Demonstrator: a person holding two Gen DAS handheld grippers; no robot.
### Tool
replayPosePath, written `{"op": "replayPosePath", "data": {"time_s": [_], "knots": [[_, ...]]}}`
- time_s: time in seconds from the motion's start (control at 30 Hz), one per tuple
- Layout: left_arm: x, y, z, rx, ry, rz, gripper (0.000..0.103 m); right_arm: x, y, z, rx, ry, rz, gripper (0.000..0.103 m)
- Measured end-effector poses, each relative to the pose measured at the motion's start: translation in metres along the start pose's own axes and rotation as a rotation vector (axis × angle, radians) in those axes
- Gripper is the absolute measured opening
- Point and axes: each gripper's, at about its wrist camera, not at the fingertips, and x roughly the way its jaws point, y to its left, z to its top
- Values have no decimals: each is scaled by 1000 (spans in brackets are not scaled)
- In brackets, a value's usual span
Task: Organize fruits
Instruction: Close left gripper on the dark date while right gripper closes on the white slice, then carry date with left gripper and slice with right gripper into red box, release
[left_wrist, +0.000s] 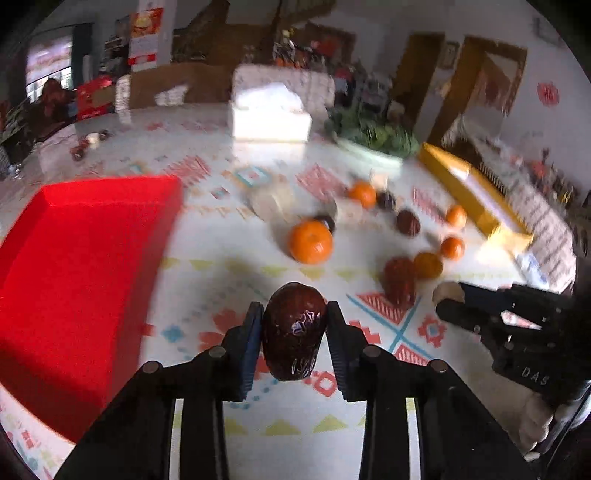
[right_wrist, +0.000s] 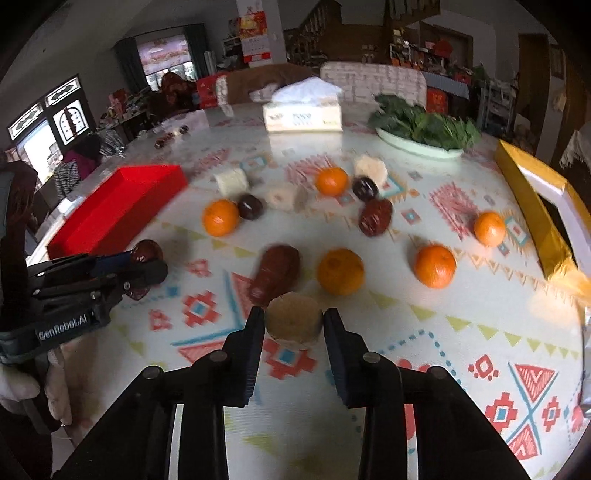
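The left gripper (left_wrist: 293, 332) is held level above the patterned tablecloth (left_wrist: 221, 280), its jaws clenched on a wrapped dark red date (left_wrist: 293, 330) that stands upright between the pads and is lifted off the cloth. To the left of these jaws, close by, a red box (left_wrist: 85, 280) is seen; ahead of them and a little right a large orange (left_wrist: 311, 242) lies on the cloth. The right gripper (right_wrist: 294, 325) is likewise pointed forward over the table, its jaws grasping a round tan cake-like piece (right_wrist: 293, 322) by its sides. Just beyond that piece a second dark red date (right_wrist: 277, 273) lies on the cloth, with an orange fruit (right_wrist: 340, 271) beside it on the right and another orange (right_wrist: 434, 266) further right. Well to the left of the right jaws, the left gripper is seen side-on, gripped by a pale gloved hand (right_wrist: 22, 384). Further ahead, small dark round fruits (right_wrist: 250, 206), more oranges and pale blocks (right_wrist: 286, 197) are scattered. To the far right a gold box (right_wrist: 535, 206) is set; at the far edge stand a tissue box (right_wrist: 303, 114) and a plate of greens (right_wrist: 424, 129).
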Motion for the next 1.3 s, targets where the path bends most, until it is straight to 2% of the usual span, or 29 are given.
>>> {"op": "replayPosePath", "data": {"time_s": [0.13, 0.3, 0.5, 0.67, 0.8, 0.93, 1.0, 1.07, 1.17, 1.3], "knots": [[-38, 32, 11, -71, -92, 29, 33, -13, 29, 16, -49, -32, 42, 36], [-73, 95, 11, -185, -167, 135, 32, -8, 90, 42, -125, -40, 171, 36], [-85, 159, -2, -302, -167, 225, 32, 27, 171, 66, -229, -10, 285, 36], [-80, 195, -14, -365, -137, 254, 32, 63, 214, 73, -264, 38, 327, 36], [-76, 205, -19, -379, -122, 256, 32, 91, 239, 68, -279, 88, 338, 36], [-78, 207, -21, -391, -130, 249, 33, 102, 250, 61, -294, 104, 331, 37], [-79, 206, -19, -392, -135, 244, 42, 103, 252, 61, -292, 98, 338, 37], [-82, 203, -18, -389, -144, 247, 50, 98, 253, 61, -291, 92, 349, 43], [-86, 196, -15, -379, -154, 251, 55, 88, 251, 61, -286, 59, 354, 57], [-96, 186, -11, -370, -178, 258, 58, 75, 242, 63, -271, 28, 363, 57]]}}
